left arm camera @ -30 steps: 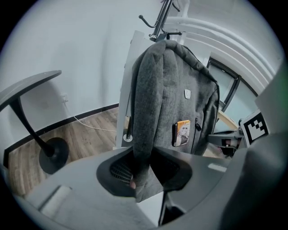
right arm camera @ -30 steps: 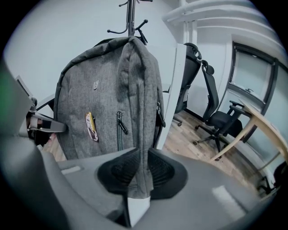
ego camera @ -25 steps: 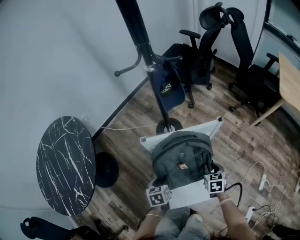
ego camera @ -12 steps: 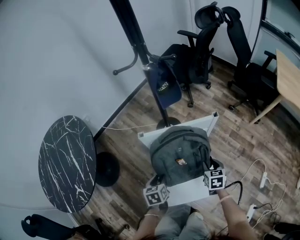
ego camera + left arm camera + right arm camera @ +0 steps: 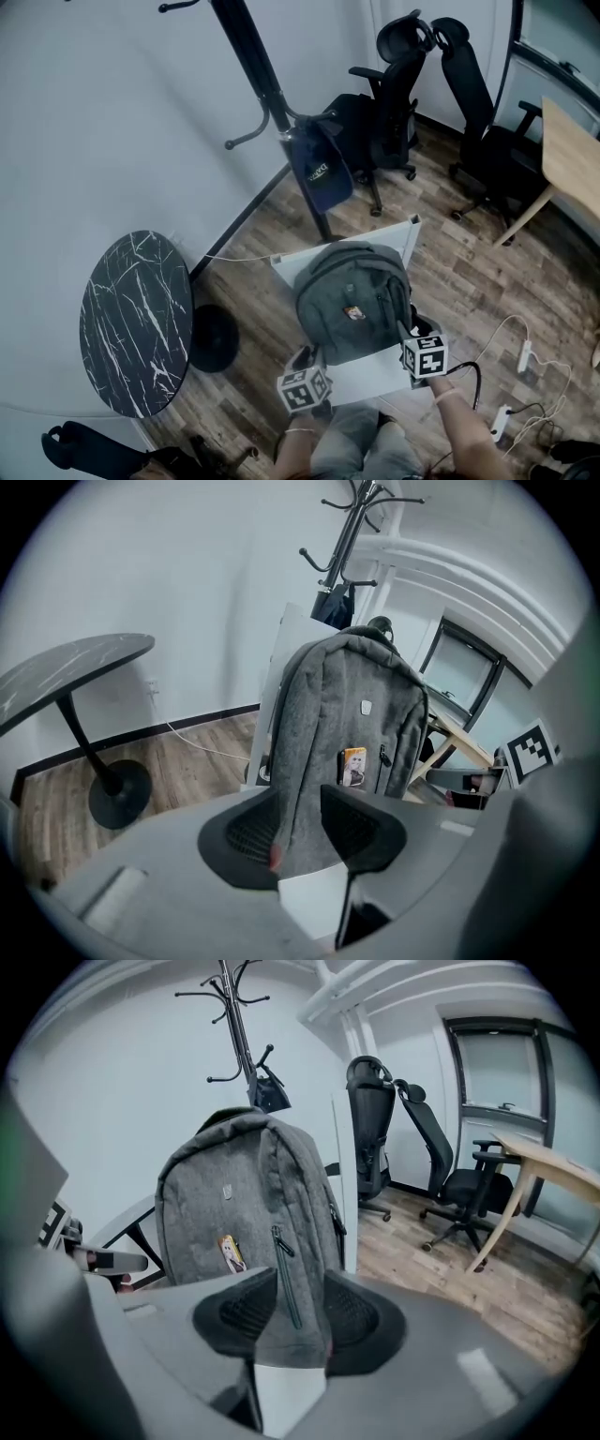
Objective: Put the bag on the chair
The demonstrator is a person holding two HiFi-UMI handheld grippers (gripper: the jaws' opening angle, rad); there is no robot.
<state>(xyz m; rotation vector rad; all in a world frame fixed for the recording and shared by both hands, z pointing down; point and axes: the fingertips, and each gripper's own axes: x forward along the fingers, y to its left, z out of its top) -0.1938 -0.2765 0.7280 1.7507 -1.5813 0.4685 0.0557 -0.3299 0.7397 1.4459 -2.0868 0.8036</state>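
Grey bag set upright on the white chair, with both grippers released.
The bag is stood on the seat against the backrest. The fingers of the left gripper and those of the right gripper have just been opened and are held wide apart at the bag's lower front. Its bottom edge is seen in each gap, pressed by no pad. A black coat stand is seen behind the chair, a round marbled table to the left, and 2 black office chairs beyond.
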